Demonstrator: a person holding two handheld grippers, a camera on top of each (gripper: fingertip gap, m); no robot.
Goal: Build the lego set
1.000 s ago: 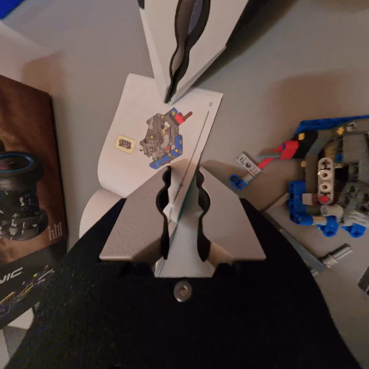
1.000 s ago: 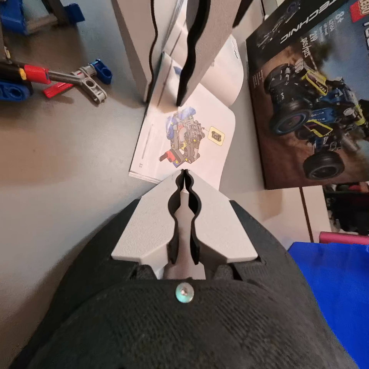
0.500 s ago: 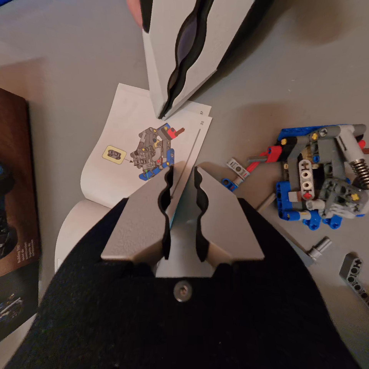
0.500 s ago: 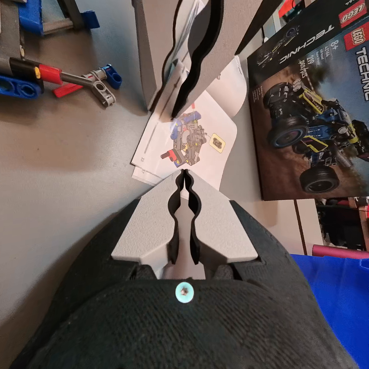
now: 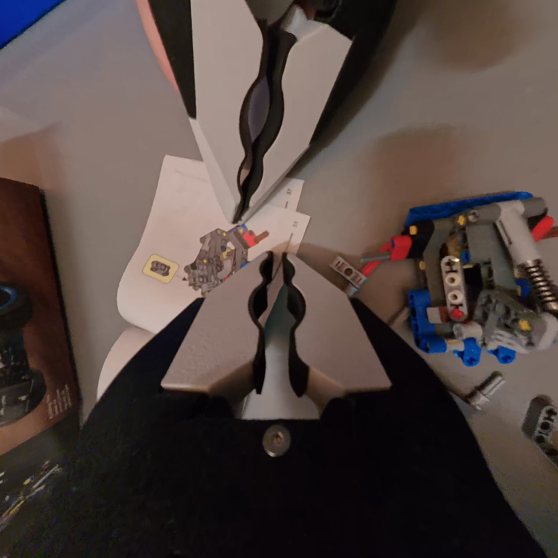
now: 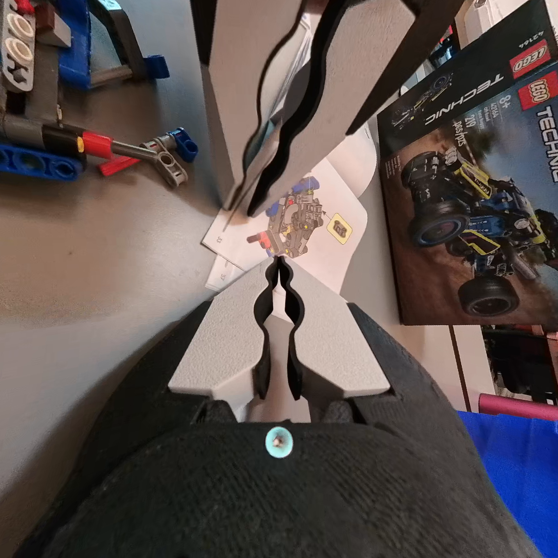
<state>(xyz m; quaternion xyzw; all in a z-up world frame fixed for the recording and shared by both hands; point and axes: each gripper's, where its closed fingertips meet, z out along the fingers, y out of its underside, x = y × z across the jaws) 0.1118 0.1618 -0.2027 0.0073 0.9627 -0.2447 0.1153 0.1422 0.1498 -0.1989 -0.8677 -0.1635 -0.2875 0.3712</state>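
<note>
While both grippers meet over the booklet (image 5: 169, 241) on the worktop (image 5: 392, 90): left gripper (image 5: 276, 256) narrow, pinching a page edge; right gripper (image 6: 277, 259) closed, empty. Model (image 5: 471, 277) lies right. Advice: turn the page slowly, avoiding tears.

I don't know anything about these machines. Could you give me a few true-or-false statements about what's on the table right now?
1. A booklet lies open on the table. True.
2. The right tool is wide open. False: its jaws are shut, with the tips at the booklet.
3. The box lies beside the booklet. True.
4. The left tool holds the model. False: the model lies on the table, and the left tool pinches a page of the booklet.
5. The model has a metal spring. True.
</note>
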